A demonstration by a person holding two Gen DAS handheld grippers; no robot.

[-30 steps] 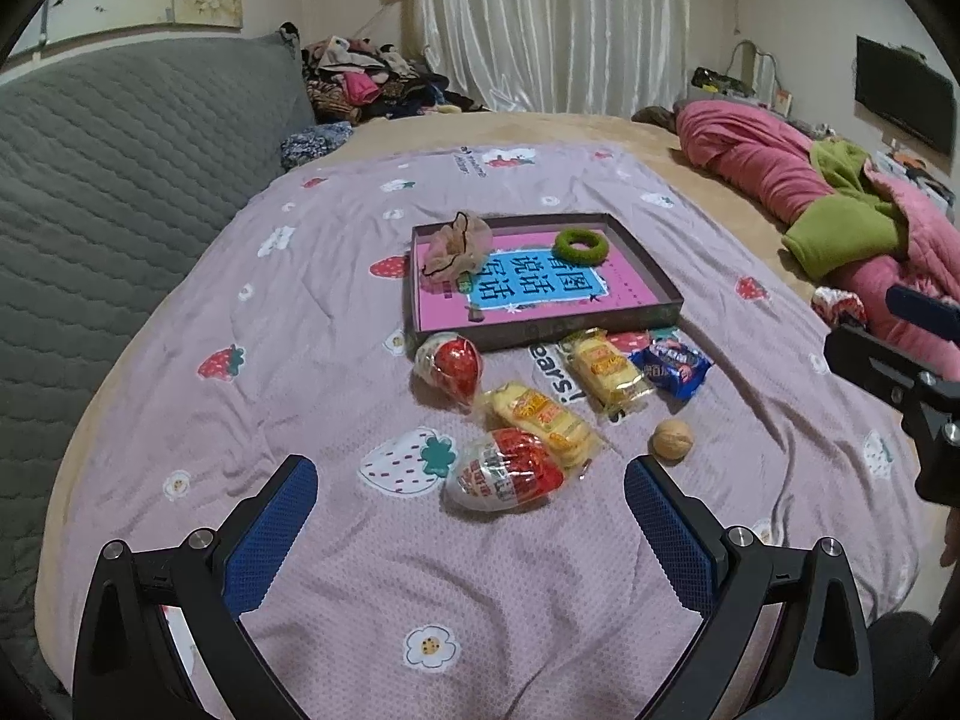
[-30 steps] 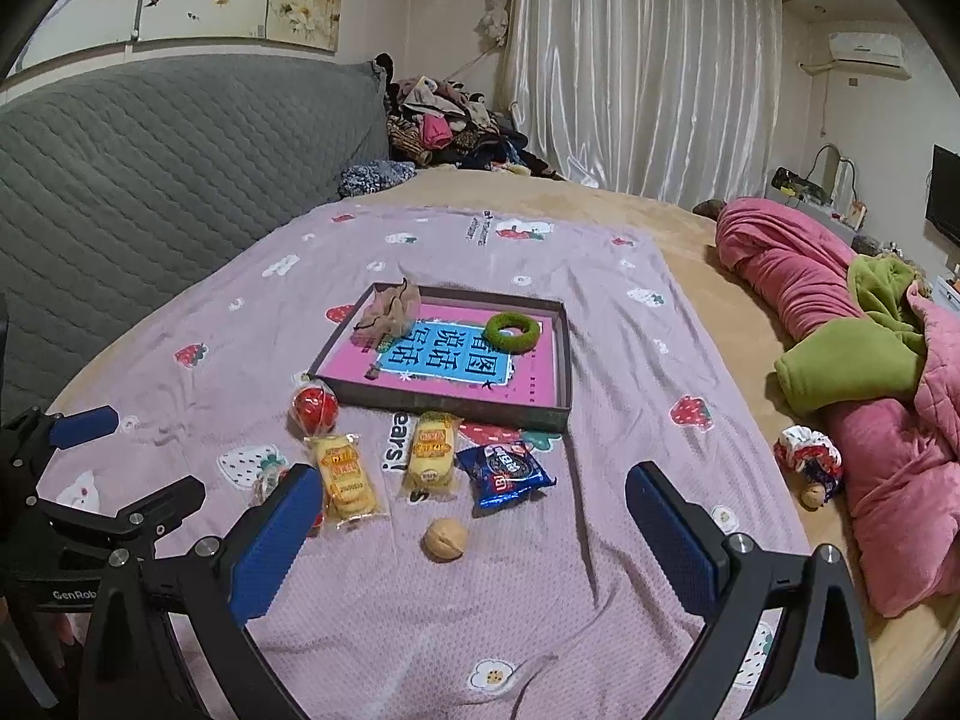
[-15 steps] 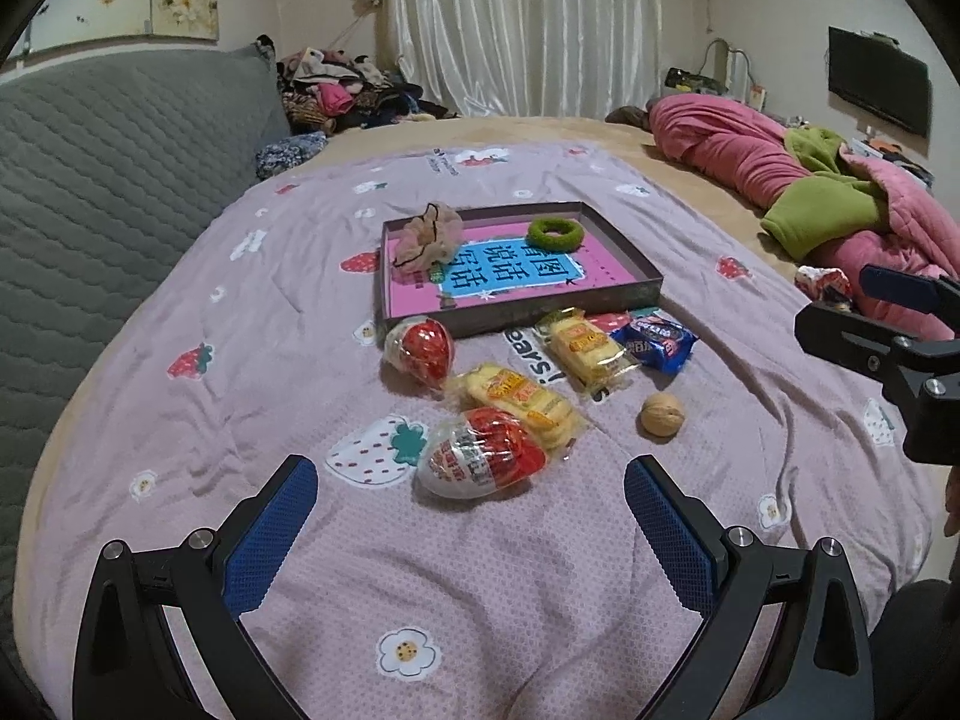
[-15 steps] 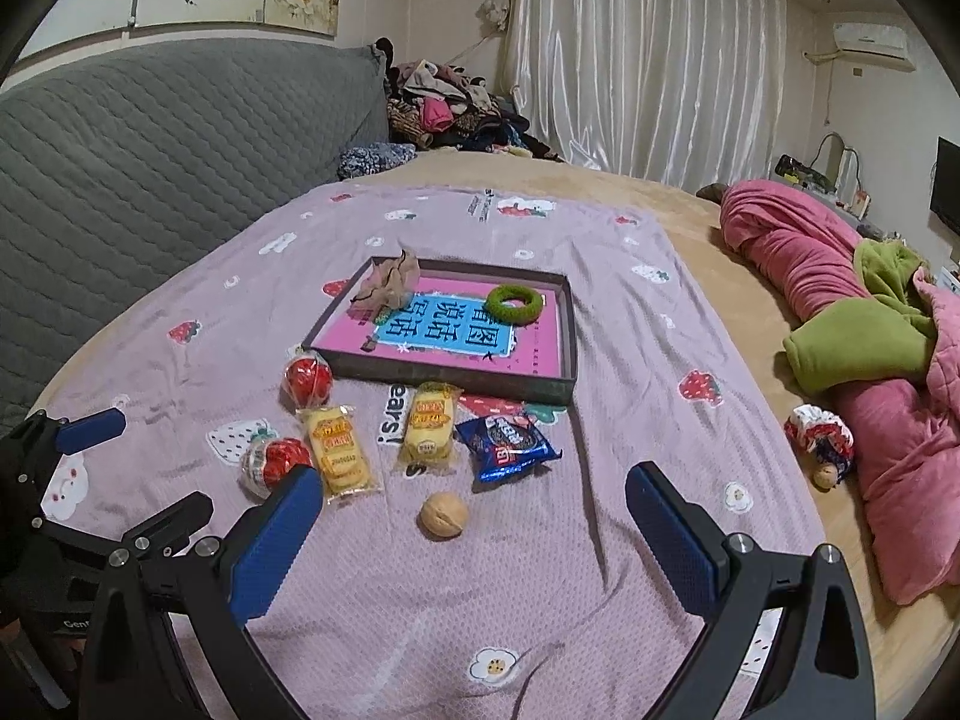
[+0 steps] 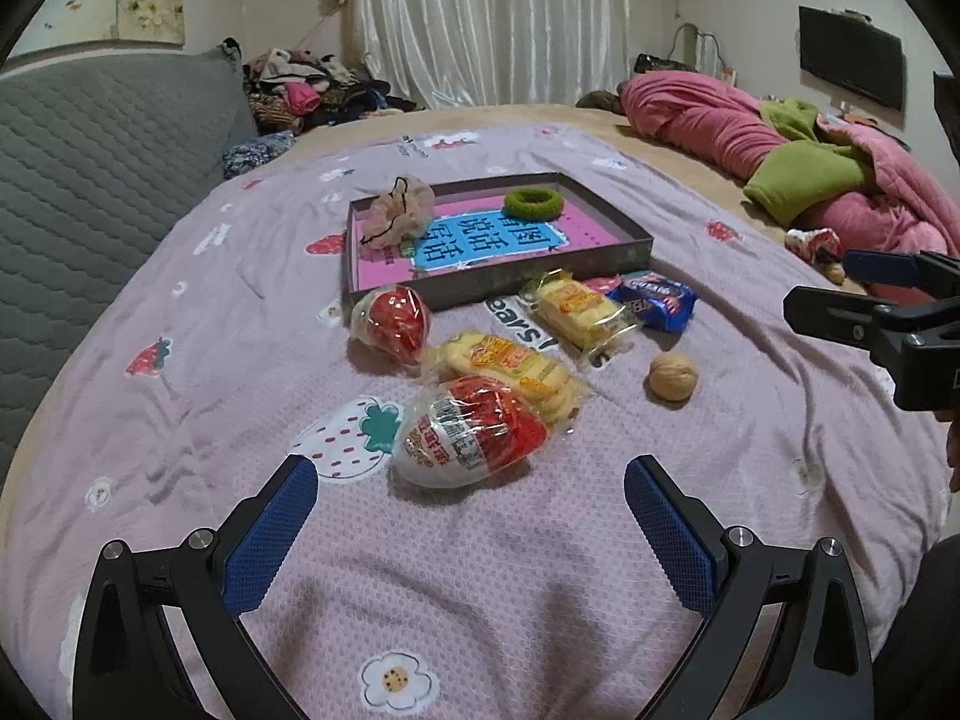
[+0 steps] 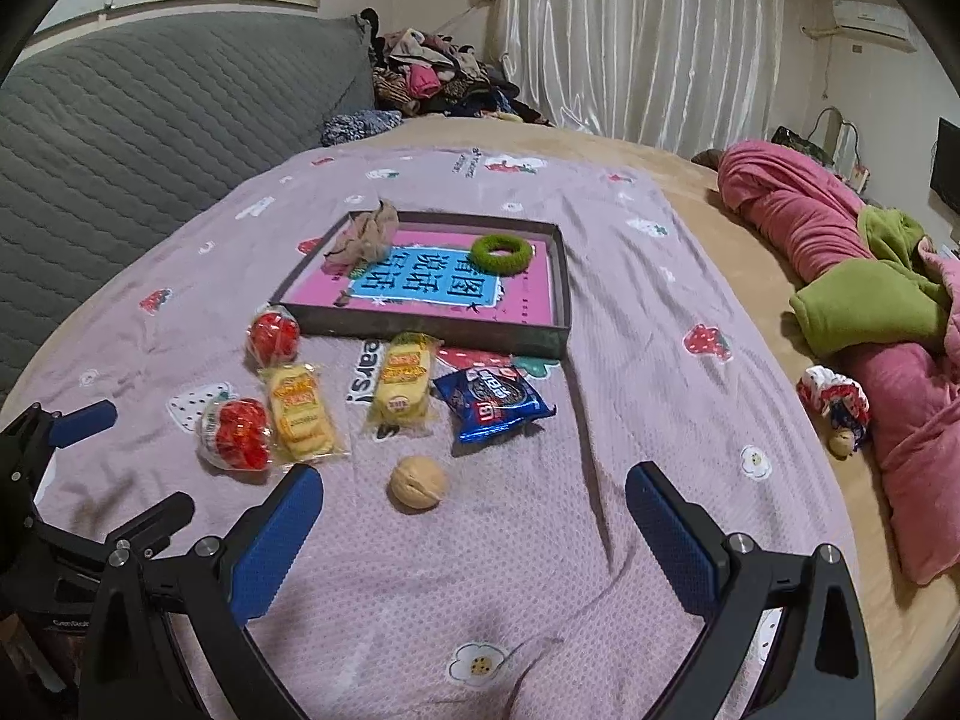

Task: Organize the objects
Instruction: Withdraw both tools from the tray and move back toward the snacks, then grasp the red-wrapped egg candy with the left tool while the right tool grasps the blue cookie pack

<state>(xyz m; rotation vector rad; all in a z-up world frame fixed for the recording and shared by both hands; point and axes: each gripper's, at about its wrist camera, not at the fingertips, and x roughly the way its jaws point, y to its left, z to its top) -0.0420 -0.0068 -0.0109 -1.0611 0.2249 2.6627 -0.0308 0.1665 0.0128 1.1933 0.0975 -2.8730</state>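
Both tongs spread and empty above snacks scattered on a bed.

The left tongs (image 5: 471, 516) hang released just short of a red-and-white wrapped egg (image 5: 471, 441); the right tongs (image 6: 474, 519) gape near a walnut (image 6: 418, 484). Beyond lie two yellow cake packs (image 6: 298, 411) (image 6: 403, 387), a blue cookie packet (image 6: 492, 403) and a second wrapped egg (image 5: 393, 324) on the purple bedspread (image 6: 630, 312). Farther back a shallow box tray (image 6: 435, 333) holds a beige scrunchie (image 6: 366, 237) and a green scrunchie (image 6: 502, 253).
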